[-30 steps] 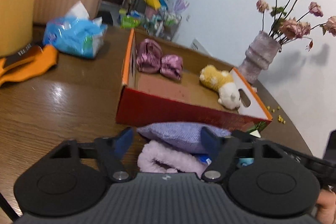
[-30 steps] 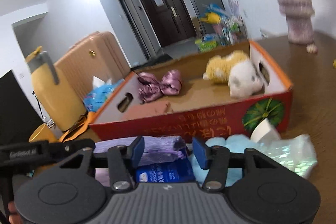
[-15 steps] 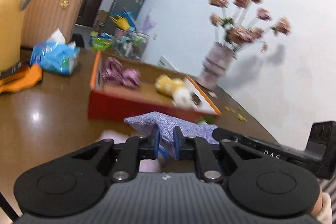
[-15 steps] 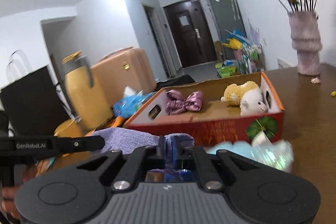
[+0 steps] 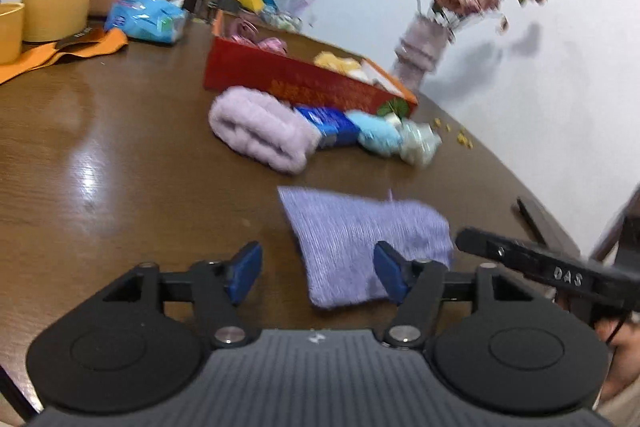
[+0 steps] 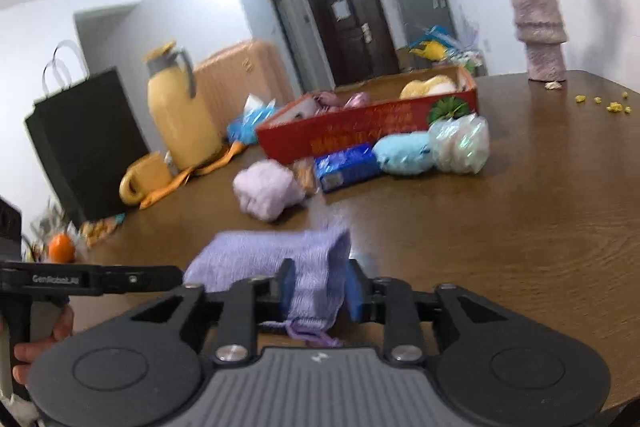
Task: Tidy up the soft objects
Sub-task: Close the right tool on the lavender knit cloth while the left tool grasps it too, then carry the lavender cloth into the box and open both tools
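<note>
1. Brown wooden table [image 5: 100, 155] fills both views, with white walls, a dark door [image 6: 352, 27] and a peach suitcase [image 6: 240, 75] behind it.
2. Left gripper [image 5: 318, 271] sits at the bottom of its frame with jaws spread wide; the purple knit cloth [image 5: 360, 239] lies between them, its edge touching or just beside the right blue pad.
3. Right gripper [image 6: 320, 287] at the lower centre of its frame has jaws partly closed, pinching the near end of the same cloth, which looks lifted off the table.
4. Beyond, mid-frame, a rolled lilac towel [image 5: 260, 131], a blue packet [image 5: 332, 125], a light blue soft toy [image 6: 404, 157] and a clear bag [image 6: 460, 145] line the front of a red box [image 6: 360, 135] holding plush items.
5. Upper right stands a vase of dried roses [image 6: 538, 27]; at left, a yellow thermos [image 6: 176, 115] and black bag [image 6: 88, 143].
</note>
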Demonstrator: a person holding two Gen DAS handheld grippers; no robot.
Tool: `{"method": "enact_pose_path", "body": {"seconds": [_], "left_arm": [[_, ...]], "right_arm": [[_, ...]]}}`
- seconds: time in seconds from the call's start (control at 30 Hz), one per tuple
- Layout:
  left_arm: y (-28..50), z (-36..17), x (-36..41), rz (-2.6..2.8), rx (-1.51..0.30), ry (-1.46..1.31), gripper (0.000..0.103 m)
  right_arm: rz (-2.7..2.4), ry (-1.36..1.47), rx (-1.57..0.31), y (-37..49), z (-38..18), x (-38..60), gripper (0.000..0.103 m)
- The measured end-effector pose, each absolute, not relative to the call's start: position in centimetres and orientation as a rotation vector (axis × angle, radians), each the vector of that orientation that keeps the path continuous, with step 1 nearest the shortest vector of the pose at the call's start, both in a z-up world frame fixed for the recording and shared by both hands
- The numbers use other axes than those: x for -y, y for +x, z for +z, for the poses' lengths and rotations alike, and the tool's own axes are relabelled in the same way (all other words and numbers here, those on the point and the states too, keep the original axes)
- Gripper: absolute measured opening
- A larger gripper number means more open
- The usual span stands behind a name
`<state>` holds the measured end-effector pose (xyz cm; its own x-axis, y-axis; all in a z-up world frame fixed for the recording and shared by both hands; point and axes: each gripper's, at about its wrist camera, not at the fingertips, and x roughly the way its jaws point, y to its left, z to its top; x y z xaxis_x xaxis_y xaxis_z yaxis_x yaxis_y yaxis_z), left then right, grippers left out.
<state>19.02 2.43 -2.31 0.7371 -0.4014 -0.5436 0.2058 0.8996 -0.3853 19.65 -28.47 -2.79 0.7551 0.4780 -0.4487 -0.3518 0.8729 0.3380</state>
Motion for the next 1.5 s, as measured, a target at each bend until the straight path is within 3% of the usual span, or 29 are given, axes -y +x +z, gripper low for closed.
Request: {"method": "enact_pose_path", "body": {"seconds": [0.1,0.17,0.23,0.3,0.33,0.4,0.47,0.63,0.7,0.93,1.17,1.33,1.5], "left_arm": [[20.1,-2.4,-2.4,-0.325,-0.666,-0.335,0.065],[21.0,-2.8,-1.9,-0.317,-0.681,-0.34,0.063],[21.7,-3.2,-1.5,-0.329,-0.689,-0.345,0.054],[22.1,-3.8,-1.2,-0.351,-0.711,-0.345,0.035],[22.2,-4.0,-1.2,-0.356,-0.718,-0.348,0.032],[22.2,-4.3,-1.2,-0.362,-0.721,-0.35,0.02],[22.0,-4.3,-1.4,-0.384,-0.711,-0.356,0.017],[21.5,-4.1,-0.6,-0.408,-0.685,-0.31,0.01],[21.6,-3.7,-0.5,-0.419,-0.677,-0.304,0.008],[24.7,1.6,-0.2,-0.519,-0.515,-0.286,0.007],[38.7,7.2,2.1,-0.509,-0.503,-0.278,0.007],[48.4,4.9,4.5,-0.453,-0.626,-0.262,0.008],[53.3,0.3,6.2,-0.372,-0.779,-0.185,0.009]], "right_arm": [[0.45,0.272,-0.541,21.1,-3.0,28.4,0.046],[0.436,0.305,-0.555,22.3,-3.6,28.1,0.048],[0.439,0.337,-0.565,23.4,-4.2,27.7,0.048],[0.448,0.35,-0.581,24.4,-4.7,27.1,0.047],[0.45,0.346,-0.588,24.6,-4.9,26.8,0.046],[0.452,0.321,-0.601,24.7,-5.4,26.3,0.032],[0.421,0.28,-0.615,24.5,-5.8,25.7,0.024],[0.414,0.228,-0.585,23.5,-6.0,25.1,0.018],[0.41,0.234,-0.588,23.6,-5.9,25.4,0.008],[0.444,0.282,-0.467,25.8,-1.3,27.0,0.005],[0.402,0.116,-0.342,37.0,6.0,27.0,0.005],[0.334,0.064,-0.459,47.4,5.8,26.7,0.005],[0.279,-0.052,-0.603,52.9,2.6,25.2,0.004]]}}
